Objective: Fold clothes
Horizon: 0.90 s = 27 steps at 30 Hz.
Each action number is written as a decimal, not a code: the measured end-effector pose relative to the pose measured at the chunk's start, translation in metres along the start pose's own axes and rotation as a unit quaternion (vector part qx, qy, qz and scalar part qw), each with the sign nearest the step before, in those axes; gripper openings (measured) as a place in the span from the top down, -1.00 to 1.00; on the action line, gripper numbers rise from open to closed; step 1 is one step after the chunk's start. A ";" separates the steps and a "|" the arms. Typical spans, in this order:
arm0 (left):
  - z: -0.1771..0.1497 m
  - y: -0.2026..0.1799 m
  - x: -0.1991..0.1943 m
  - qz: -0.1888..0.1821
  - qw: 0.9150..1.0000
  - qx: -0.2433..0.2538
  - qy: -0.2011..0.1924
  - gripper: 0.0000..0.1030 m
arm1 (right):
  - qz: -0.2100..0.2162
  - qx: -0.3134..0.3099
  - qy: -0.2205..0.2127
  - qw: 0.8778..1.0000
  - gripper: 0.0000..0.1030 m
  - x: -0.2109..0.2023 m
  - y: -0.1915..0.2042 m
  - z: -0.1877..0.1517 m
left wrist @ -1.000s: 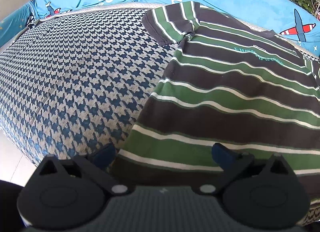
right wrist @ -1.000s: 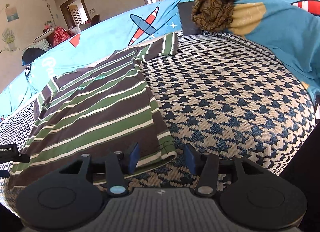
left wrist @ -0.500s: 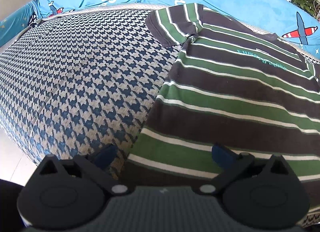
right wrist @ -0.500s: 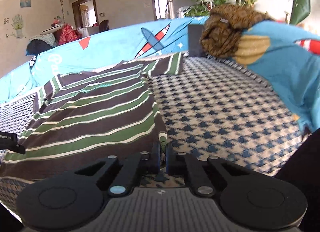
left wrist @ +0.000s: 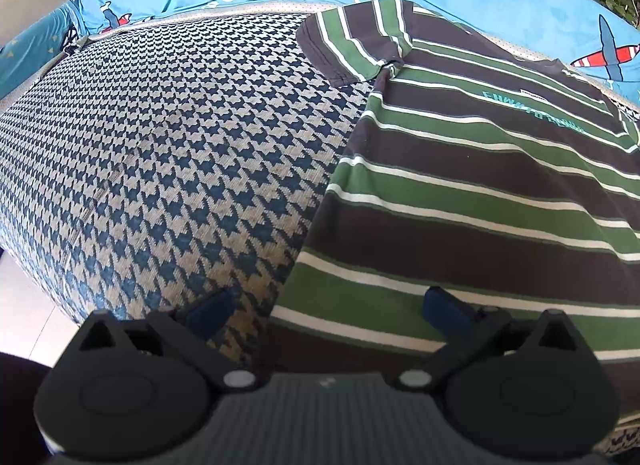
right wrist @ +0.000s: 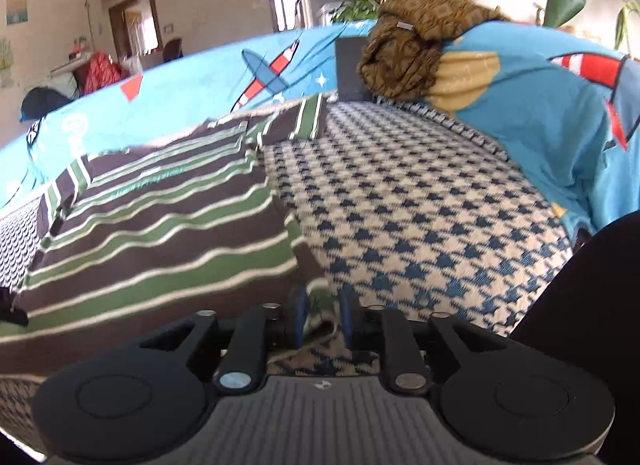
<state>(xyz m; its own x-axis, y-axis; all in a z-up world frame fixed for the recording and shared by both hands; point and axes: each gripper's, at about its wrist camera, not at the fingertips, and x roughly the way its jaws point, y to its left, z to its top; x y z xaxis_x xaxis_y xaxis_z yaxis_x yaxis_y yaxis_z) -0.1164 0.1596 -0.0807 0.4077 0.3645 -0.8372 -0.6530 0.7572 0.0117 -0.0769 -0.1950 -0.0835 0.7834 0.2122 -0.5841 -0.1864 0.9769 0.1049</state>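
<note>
Two grippers work at the near hem of a striped T-shirt (left wrist: 472,201) spread flat on a houndstooth-patterned sofa seat (left wrist: 168,153). Left gripper (left wrist: 324,305): jaws wide apart, straddling the shirt's lower left corner, one finger over the seat and one over the fabric. Right gripper (right wrist: 322,319): jaws closed on the bunched lower right corner of the shirt. Behind, a blue printed cover (right wrist: 532,105) bears a brown bundled cloth (right wrist: 412,53).
</note>
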 end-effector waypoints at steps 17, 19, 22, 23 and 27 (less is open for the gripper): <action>-0.003 -0.022 -0.006 -0.019 0.999 0.038 -0.017 -1.00 | 0.064 -0.056 0.007 0.996 0.54 0.007 0.031 0.004; -0.004 -0.025 -0.006 -0.020 0.999 0.045 -0.017 -1.00 | 0.075 -0.060 0.017 0.995 0.53 0.011 0.037 0.007; -0.005 -0.030 -0.005 -0.020 0.998 0.053 -0.016 -1.00 | 0.094 -0.064 0.031 0.993 0.47 0.018 0.046 0.015; -0.005 -0.032 -0.005 -0.019 0.998 0.056 -0.016 -1.00 | 0.103 -0.066 0.036 0.992 0.43 0.020 0.048 0.018; -0.006 -0.039 -0.004 -0.016 0.998 0.063 -0.016 -1.00 | 0.134 -0.086 0.049 0.986 0.29 0.035 0.055 0.034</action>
<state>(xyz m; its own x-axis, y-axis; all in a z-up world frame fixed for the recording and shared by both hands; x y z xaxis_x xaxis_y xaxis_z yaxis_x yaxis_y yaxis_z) -0.0965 0.1252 -0.0817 0.4481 0.3542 -0.8208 -0.5542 0.8305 0.0558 -0.0398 -0.1328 -0.0705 0.6332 0.4496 -0.6300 -0.4831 0.8655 0.1321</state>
